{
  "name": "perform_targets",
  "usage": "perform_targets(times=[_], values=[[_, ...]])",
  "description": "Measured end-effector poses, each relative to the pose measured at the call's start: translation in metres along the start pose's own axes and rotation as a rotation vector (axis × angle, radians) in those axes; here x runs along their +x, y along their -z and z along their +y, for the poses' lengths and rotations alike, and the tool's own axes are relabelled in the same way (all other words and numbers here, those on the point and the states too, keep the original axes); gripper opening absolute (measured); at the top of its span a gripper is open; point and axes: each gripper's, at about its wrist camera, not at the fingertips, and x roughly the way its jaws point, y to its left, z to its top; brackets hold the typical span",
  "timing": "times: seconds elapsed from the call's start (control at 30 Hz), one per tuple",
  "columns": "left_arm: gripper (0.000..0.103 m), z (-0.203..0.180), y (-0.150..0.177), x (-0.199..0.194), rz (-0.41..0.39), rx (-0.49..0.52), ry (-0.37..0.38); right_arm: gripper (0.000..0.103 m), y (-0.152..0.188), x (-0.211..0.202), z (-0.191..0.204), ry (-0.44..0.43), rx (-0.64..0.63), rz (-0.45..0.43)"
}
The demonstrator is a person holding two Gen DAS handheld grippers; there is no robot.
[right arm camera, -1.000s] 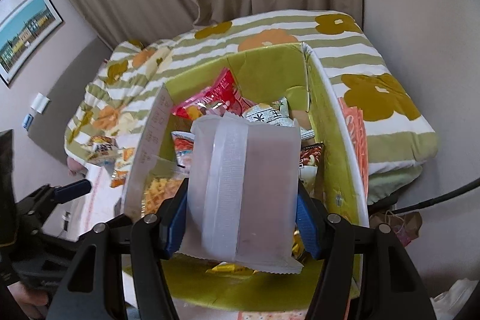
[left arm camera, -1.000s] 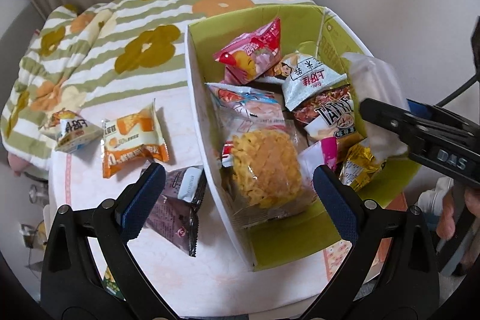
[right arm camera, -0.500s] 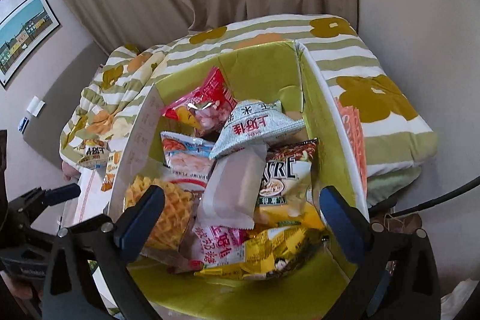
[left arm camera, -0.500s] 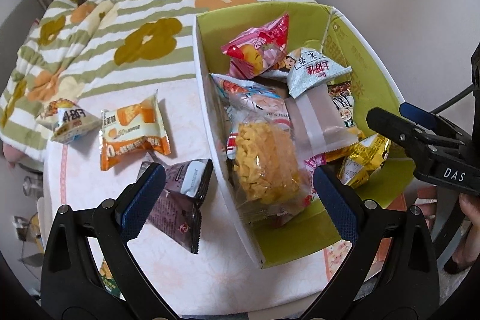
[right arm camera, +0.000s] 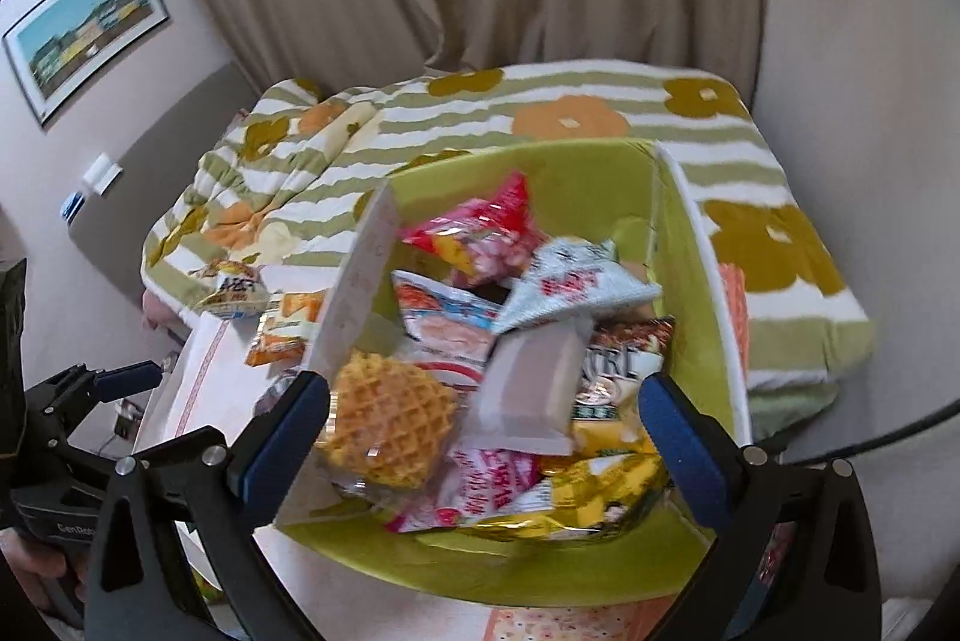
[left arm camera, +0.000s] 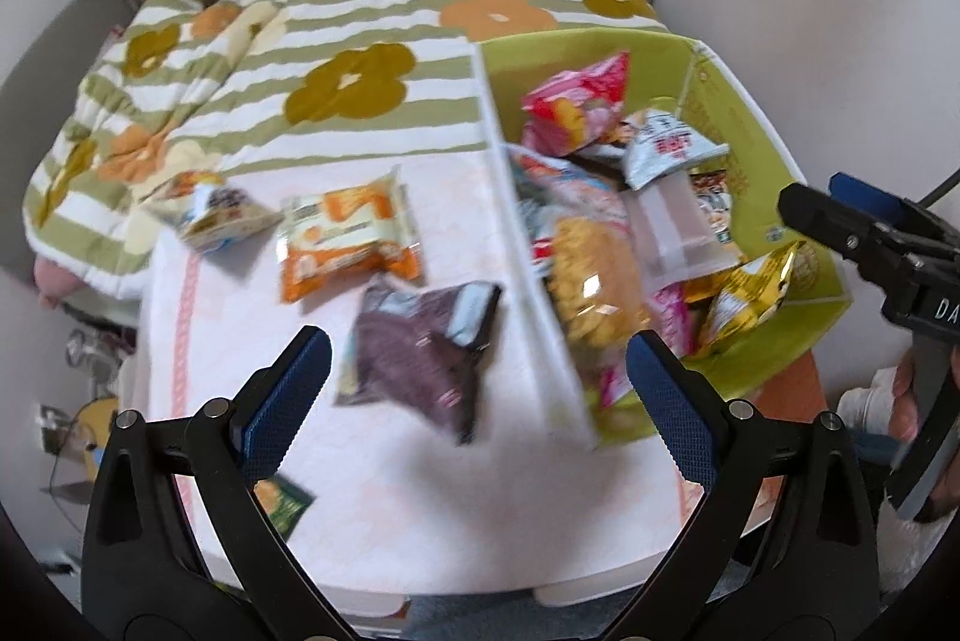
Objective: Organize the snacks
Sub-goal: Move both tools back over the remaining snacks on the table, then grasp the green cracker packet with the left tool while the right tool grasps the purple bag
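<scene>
Bed w/ striped flower quilt [left arm camera: 336,41] fills the back, just behind the table [left arm camera: 420,509], which has a pale pink cloth. On the table's right part stands the green box [right arm camera: 690,245], open top, white rim, packed w/ snacks. In it: waffle pack [right arm camera: 390,419] at the near-left, leaning on the left wall; pale pink wrapper w/ white seam [right arm camera: 534,389] lying on top, mid-box, resting on other packs; red bag [right arm camera: 480,233] and grey-white bag [right arm camera: 576,281] toward the back; yellow foil pack [right arm camera: 600,491] at the near-right.

Outside the box, on the cloth to its left: purple pack [left arm camera: 420,353] nearest, just beside the box wall; orange pack [left arm camera: 348,233] behind it; small white-blue pack [left arm camera: 213,212] at the table's far-left edge, by the quilt.

Left gripper [left arm camera: 477,389]: jaws wide apart, nothing between the pads, touching nothing; hangs above purple pack and the box's left wall.

Right gripper [right arm camera: 483,431]: jaws have just been opening, now at full spread, empty. Pink wrapper lies below, between the pads in view but apart from both. No contact w/ box or packs.
</scene>
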Motion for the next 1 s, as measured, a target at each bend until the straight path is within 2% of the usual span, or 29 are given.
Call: perform_targets(times=[0.37, 0.5, 0.67, 0.83, 1.0], values=[[0.098, 0.097, 0.052, -0.021, -0.018, -0.007, -0.071, 0.103, 0.011, 0.002, 0.085, -0.025, -0.048, -0.003], [0.098, 0.14, 0.068, -0.019, 0.01, -0.003, -0.026, 0.103, 0.021, 0.009, 0.119, -0.031, -0.018, 0.002], [0.098, 0.182, 0.089, -0.01, 0.067, 0.055, 0.061, 0.103, 0.034, 0.019, 0.157, -0.004, 0.048, 0.002], [0.098, 0.204, 0.108, 0.011, 0.133, 0.136, 0.13, 0.103, 0.052, 0.032, 0.188, 0.034, 0.117, 0.005], [0.098, 0.209, 0.13, 0.034, 0.191, 0.225, 0.181, 0.103, 0.073, 0.043, 0.211, 0.095, 0.202, 0.009]])
